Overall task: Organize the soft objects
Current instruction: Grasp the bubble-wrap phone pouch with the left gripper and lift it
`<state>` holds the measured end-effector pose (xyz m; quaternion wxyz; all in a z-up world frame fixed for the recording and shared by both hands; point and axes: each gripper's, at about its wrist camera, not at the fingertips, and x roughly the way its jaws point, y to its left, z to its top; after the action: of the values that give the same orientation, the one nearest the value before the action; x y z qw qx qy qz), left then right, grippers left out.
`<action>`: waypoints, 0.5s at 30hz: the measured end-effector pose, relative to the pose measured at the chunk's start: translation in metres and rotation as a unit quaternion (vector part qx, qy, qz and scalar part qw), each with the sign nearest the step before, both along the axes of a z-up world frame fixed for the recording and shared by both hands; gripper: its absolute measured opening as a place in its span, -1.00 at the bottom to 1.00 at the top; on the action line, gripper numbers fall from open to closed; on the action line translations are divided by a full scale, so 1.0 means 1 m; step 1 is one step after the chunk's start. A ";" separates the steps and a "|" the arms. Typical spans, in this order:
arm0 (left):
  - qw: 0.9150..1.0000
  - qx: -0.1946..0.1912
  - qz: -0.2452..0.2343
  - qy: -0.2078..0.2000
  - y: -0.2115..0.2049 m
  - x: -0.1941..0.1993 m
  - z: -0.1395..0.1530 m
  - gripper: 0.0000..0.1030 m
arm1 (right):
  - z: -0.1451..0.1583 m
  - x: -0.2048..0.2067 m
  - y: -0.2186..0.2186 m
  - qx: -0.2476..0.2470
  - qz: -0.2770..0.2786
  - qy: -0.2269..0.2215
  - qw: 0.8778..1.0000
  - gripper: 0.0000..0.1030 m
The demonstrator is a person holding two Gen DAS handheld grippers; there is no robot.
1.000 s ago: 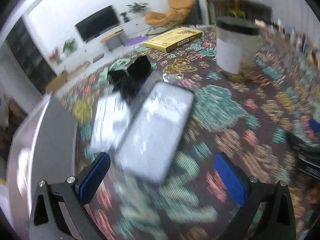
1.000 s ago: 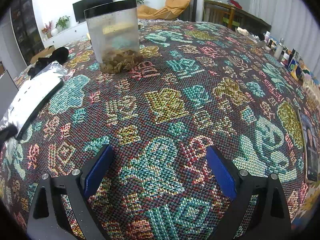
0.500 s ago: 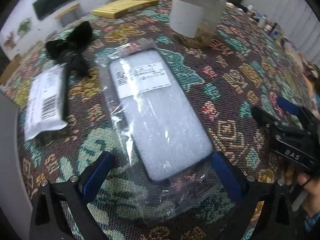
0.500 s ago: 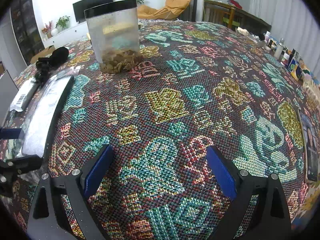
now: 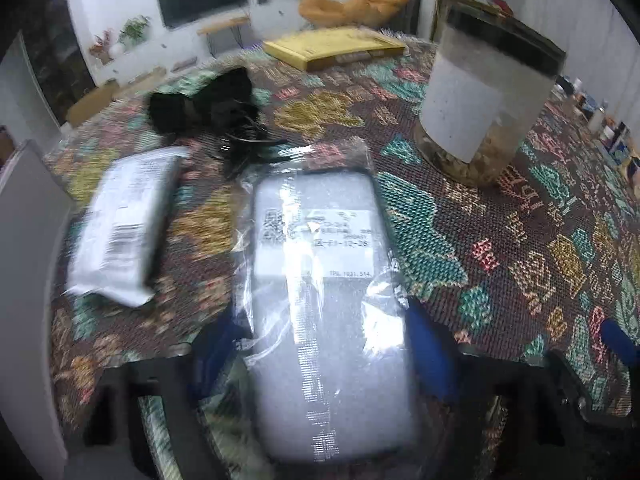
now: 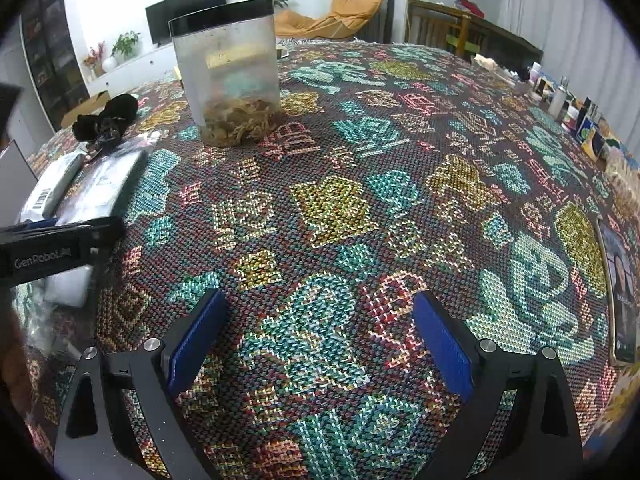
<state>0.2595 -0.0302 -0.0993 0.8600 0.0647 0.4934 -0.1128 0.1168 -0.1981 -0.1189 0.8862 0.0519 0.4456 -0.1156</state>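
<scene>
Patterned cloth covers the desk (image 6: 360,208). Near the clear canister (image 5: 484,92), the bagged foam pad (image 5: 324,300) lies between the closing left gripper (image 5: 320,344) jaws; right gripper (image 6: 320,340) jaws gape empty.

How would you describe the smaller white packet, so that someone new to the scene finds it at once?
Start at the tall clear canister on the patterned tablecloth, then look across to the opposite side, past the big foam pad in clear plastic. The smaller white packet lies beside that pad, near the black bundle. Only it carries a barcode at its near end.
</scene>
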 end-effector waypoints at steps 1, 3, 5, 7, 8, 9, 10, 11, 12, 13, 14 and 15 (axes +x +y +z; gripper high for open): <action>1.000 -0.008 0.002 0.007 0.007 -0.010 0.001 0.46 | 0.000 0.000 0.000 0.000 0.000 0.000 1.000 0.87; 1.000 -0.017 0.006 0.009 0.025 -0.042 0.003 0.46 | 0.000 -0.001 0.000 0.003 0.000 -0.001 1.000 0.87; 1.000 -0.003 0.016 0.000 0.042 -0.073 0.003 0.46 | 0.000 -0.001 0.000 0.005 0.001 -0.002 1.000 0.88; 0.999 0.008 0.032 -0.014 0.062 -0.107 0.001 0.46 | 0.000 -0.001 0.000 0.004 0.001 -0.001 1.000 0.88; 0.999 0.011 0.040 -0.020 0.072 -0.115 0.000 0.46 | 0.000 -0.001 0.000 0.005 0.001 -0.002 1.000 0.88; 0.998 0.011 0.048 -0.028 0.084 -0.124 -0.001 0.47 | 0.000 -0.001 0.001 0.004 0.001 -0.001 1.000 0.88; 0.998 0.007 0.058 -0.036 0.095 -0.131 -0.002 0.47 | 0.000 -0.001 0.000 0.003 0.001 -0.001 1.000 0.88; 0.997 0.004 0.070 -0.043 0.104 -0.134 -0.003 0.47 | 0.000 -0.001 0.001 0.003 0.001 -0.001 1.000 0.88; 0.996 -0.008 0.077 -0.046 0.111 -0.129 -0.007 0.47 | -0.001 -0.001 0.001 0.003 0.001 -0.001 1.000 0.88; 0.995 -0.020 0.082 -0.048 0.117 -0.129 -0.008 0.47 | 0.000 -0.001 0.001 0.003 0.001 -0.001 1.000 0.88; 0.994 -0.027 0.088 -0.055 0.121 -0.130 -0.009 0.47 | 0.000 -0.001 0.001 0.003 0.002 -0.001 1.000 0.87; 0.994 -0.026 0.089 -0.060 0.122 -0.132 -0.010 0.47 | 0.000 -0.002 0.002 0.001 0.007 0.001 1.000 0.87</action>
<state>0.1279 0.0914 -0.1089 0.8962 0.0052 0.4414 -0.0448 0.1151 -0.1961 -0.1187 0.8865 0.0494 0.4470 -0.1092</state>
